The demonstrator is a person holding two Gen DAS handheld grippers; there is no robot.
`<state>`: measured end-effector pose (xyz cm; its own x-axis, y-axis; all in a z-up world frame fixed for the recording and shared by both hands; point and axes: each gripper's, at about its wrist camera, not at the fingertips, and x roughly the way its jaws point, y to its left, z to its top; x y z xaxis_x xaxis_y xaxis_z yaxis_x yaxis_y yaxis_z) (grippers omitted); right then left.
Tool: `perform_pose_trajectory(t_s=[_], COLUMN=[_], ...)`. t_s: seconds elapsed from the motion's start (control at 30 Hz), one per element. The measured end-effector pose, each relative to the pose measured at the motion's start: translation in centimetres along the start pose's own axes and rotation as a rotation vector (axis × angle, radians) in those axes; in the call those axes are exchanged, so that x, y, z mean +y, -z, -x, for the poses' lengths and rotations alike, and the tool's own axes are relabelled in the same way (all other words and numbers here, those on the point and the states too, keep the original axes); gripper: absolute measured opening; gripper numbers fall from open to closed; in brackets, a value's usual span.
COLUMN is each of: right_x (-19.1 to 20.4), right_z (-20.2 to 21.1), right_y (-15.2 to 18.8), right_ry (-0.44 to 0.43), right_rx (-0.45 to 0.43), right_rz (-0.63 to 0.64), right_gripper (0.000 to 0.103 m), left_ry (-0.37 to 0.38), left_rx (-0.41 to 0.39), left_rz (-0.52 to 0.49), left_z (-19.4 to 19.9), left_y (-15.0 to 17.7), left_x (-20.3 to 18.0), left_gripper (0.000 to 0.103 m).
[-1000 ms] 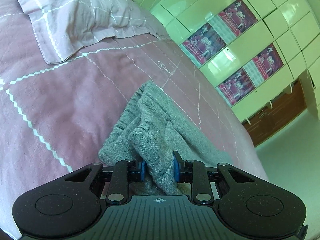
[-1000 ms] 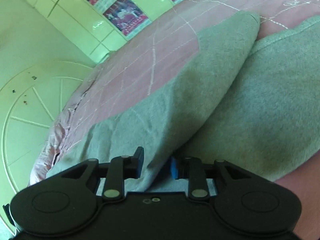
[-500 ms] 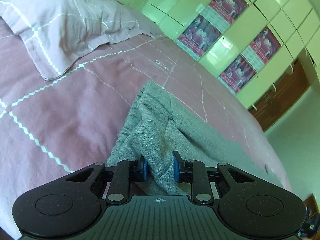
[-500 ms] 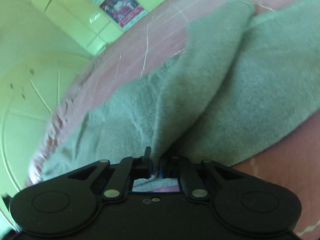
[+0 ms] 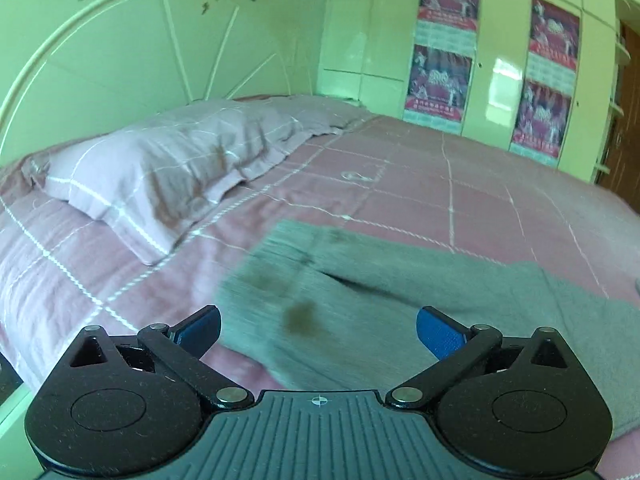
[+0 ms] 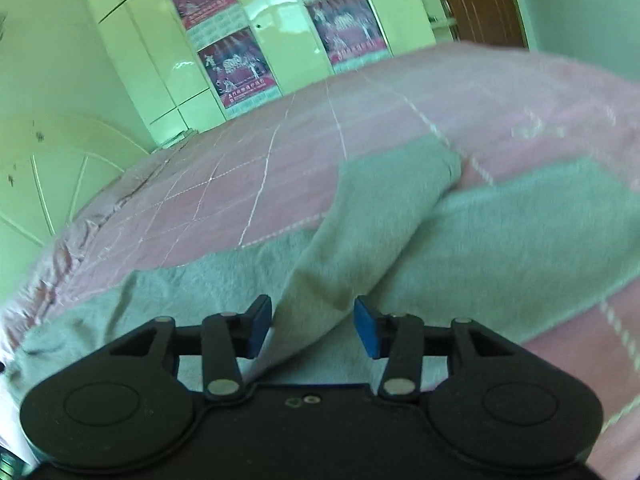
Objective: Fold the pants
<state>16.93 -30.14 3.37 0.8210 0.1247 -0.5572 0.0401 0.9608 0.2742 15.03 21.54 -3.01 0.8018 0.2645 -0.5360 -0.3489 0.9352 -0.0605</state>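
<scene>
Grey pants (image 5: pixel 360 292) lie on the pink checked bedspread (image 5: pixel 460 184), the waistband end toward the pillow. My left gripper (image 5: pixel 318 330) hovers above that end with its jaws opening wide; the blue pads do not touch the cloth. In the right wrist view the grey pants (image 6: pixel 400 240) lie doubled, one leg over the other. My right gripper (image 6: pixel 312 326) is low over them, its jaws opening. A ridge of the cloth stands between the pads, which no longer press on it.
A pale pink pillow (image 5: pixel 160 164) lies at the head of the bed, before a green headboard (image 5: pixel 120 48). Green cupboards with red posters (image 5: pixel 440 80) line the far side. A brown door (image 6: pixel 480 0) stands beyond the bed. Bare bedspread (image 6: pixel 260 168) lies past the pants.
Both grippers have let go of the grey cloth and opened, the left one wide. The left has risen and rolled, so the bed now looks level. The right has lifted a little.
</scene>
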Motion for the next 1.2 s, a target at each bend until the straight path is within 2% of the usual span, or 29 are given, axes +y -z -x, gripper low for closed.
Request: perform_pose_trajectory(t_s=[0.1, 0.17, 0.2, 0.27, 0.33, 0.43, 0.5, 0.57, 0.67, 0.77, 0.83, 0.87, 0.9, 0.97, 1.03, 1.13, 1.2], right_x=[1.8, 3.4, 4.2, 5.2, 5.5, 4.5, 3.1, 1.5, -1.3, -4.5, -5.3, -4.9, -4.5, -3.1, -1.5, 1.1, 2.5], right_z=[-0.9, -2.4, -3.1, -4.7, -5.9, -5.7, -5.3, -4.2, -1.9, -1.0, -0.3, 0.2, 0.5, 0.4, -0.9, -3.6, -5.9], right_y=[-1.1, -1.6, -1.6, -1.3, -0.8, -0.5, -0.6, -0.7, -0.1, 1.7, 2.0, 1.6, 1.1, -0.3, -1.4, -2.1, -2.0], right_ry=[0.018, 0.057, 0.079, 0.139, 0.195, 0.214, 0.202, 0.186, 0.159, 0.124, 0.104, 0.111, 0.12, 0.129, 0.146, 0.188, 0.224], right_rx=[-0.017, 0.008, 0.027, 0.061, 0.089, 0.091, 0.11, 0.1, 0.094, 0.17, 0.151, 0.121, 0.088, 0.044, 0.039, 0.055, 0.113], right_rz=[0.124, 0.227, 0.289, 0.406, 0.482, 0.498, 0.435, 0.365, 0.216, -0.011, -0.056, -0.046, -0.022, 0.063, 0.171, 0.358, 0.481], right_gripper=[0.037, 0.036, 0.036, 0.035, 0.034, 0.03, 0.0, 0.0, 0.0, 0.002, 0.002, 0.015, 0.023, 0.027, 0.028, 0.028, 0.033], left_ry=[0.035, 0.035, 0.021, 0.009, 0.008, 0.02, 0.046, 0.053, 0.076, 0.073, 0.075, 0.079, 0.081, 0.082, 0.082, 0.084, 0.084], left_rx=[0.042, 0.097, 0.115, 0.135, 0.155, 0.133, 0.174, 0.22, 0.221, 0.217, 0.202, 0.195, 0.189, 0.19, 0.19, 0.19, 0.189], left_rz=[-0.065, -0.176, -0.257, -0.351, -0.377, -0.33, -0.274, -0.254, -0.231, -0.244, -0.248, -0.245, -0.242, -0.239, -0.239, -0.237, -0.236], left_z=[0.0, -0.4, -0.7, -0.8, -0.6, 0.5, -0.1, -1.4, -1.5, -1.3, -1.0, -0.9, -0.8, -1.5, -1.6, -1.7, -1.6], left_y=[1.0, 1.7, 2.0, 2.3, 2.3, 1.9, 2.4, 2.9, 3.1, 3.5, 3.8, 3.9, 4.0, 3.7, 3.6, 3.5, 3.5], left_x=[-4.6, -7.7, -9.1, -10.8, -11.4, -11.7, -11.8, -11.5, -11.2, -11.5, -11.5, -11.4, -11.4, -11.1, -11.0, -11.0, -11.1], left_gripper=[0.103, 0.103, 0.103, 0.103, 0.103, 0.103, 0.103, 0.103, 0.103, 0.103, 0.103, 0.103, 0.103, 0.103, 0.103, 0.103, 0.103])
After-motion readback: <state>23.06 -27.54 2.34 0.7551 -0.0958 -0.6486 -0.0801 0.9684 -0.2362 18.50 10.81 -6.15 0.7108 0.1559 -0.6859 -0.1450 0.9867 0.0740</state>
